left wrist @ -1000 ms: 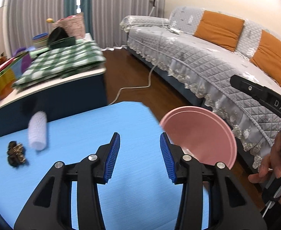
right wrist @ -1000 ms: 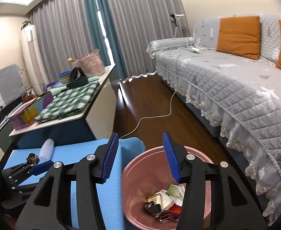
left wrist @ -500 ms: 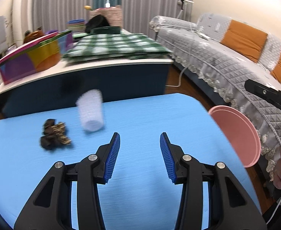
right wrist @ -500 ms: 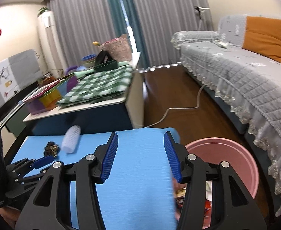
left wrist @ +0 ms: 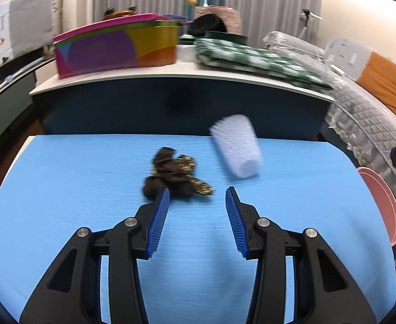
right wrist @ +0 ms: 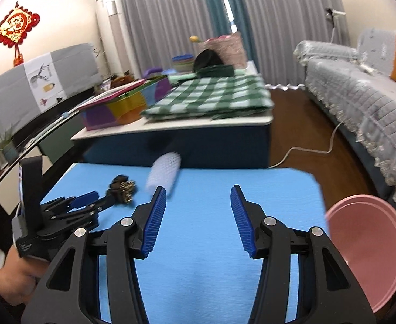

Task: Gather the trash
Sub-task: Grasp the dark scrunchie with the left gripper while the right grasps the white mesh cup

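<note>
On the blue table (left wrist: pixel 63 189): crumpled dark brown wrapper (left wrist: pixel 175 176), gold-speckled; white ribbed cup (left wrist: pixel 238 145), lying tipped. Left gripper (left wrist: pixel 196 208) and right gripper (right wrist: pixel 198 205): jaws spread, empty.

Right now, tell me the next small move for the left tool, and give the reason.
Probably ease the left tool forward and a little to the left, so the dark crumpled wrapper sits between its open fingers. The wrapper lies just ahead of the left finger, off centre, on the blue mat. The white foam sleeve lies farther off, to the right.
</note>
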Tool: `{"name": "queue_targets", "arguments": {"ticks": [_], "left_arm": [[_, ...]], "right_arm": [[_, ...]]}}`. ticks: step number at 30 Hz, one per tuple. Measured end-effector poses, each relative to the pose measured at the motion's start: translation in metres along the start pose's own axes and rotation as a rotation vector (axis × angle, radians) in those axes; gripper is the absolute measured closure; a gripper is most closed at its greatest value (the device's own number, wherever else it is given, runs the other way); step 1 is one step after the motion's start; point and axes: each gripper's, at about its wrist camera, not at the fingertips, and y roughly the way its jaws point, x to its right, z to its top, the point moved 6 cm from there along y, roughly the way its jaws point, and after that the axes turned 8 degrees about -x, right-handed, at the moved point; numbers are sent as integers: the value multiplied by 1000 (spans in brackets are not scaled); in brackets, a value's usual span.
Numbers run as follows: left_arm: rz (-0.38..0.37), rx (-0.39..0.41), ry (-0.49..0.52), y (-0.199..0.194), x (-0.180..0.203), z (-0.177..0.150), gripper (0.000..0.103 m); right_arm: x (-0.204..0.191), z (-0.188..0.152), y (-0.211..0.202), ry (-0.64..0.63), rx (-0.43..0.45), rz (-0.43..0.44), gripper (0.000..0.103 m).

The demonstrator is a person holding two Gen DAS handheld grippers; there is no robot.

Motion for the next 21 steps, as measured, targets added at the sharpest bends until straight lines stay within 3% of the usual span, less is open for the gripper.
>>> {"name": "queue_targets", "arguments": {"ticks": [10, 21], "left_arm": [[1, -39, -60, 24, -26, 0, 56], [-30, -53, -101, 40, -35, 5, 55]], "right_arm": [[-36, 12, 65, 0, -59, 79, 59], [-51, 21, 138, 11, -151, 99, 59]]}}
